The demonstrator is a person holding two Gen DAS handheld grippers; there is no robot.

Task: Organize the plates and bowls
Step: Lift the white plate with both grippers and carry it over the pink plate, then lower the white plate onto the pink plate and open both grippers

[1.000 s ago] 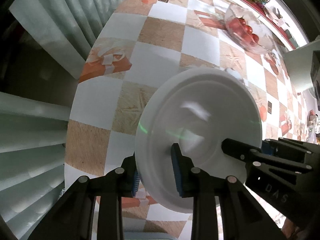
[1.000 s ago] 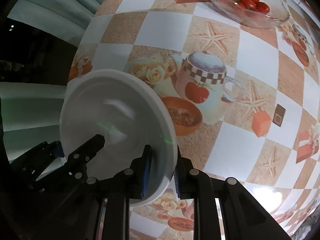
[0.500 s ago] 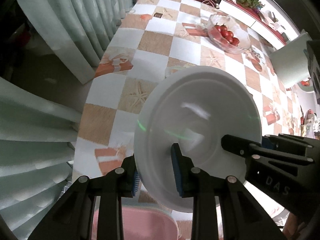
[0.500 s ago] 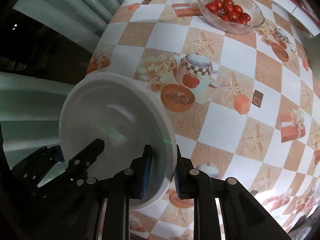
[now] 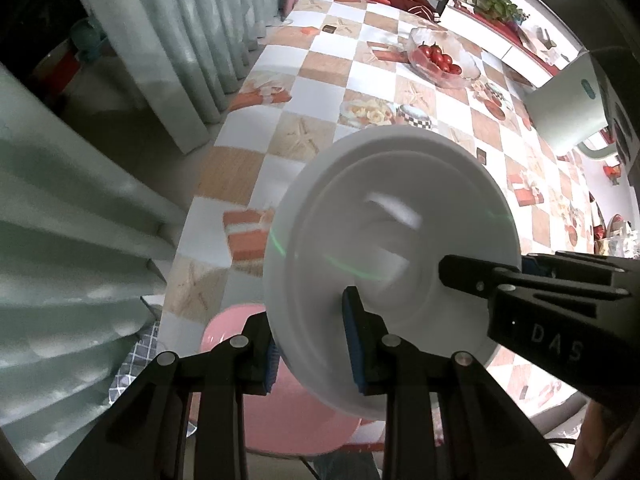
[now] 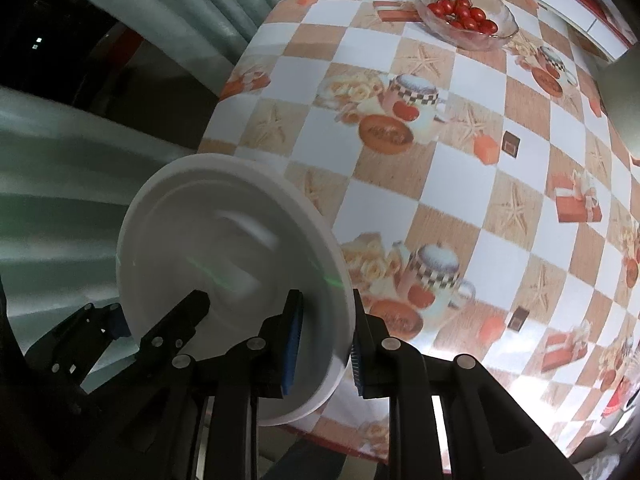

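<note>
Both the left gripper (image 5: 312, 344) and the right gripper (image 6: 324, 344) clamp the white plate (image 5: 392, 264) on opposite rims, held tilted above the pink plate (image 5: 280, 408) at lower left of the left view.

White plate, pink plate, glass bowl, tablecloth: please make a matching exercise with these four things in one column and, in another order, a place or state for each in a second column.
Things:
1. white plate
2. pink plate
3. glass bowl
4. tablecloth

Places or states:
A. holds red tomatoes, far down the table
B. gripped on its rim by both grippers, lifted
C. checked, with teapot and starfish prints
D. low at the near table end, partly hidden behind the white plate

Pairs: 1-B, 2-D, 3-A, 4-C
</note>
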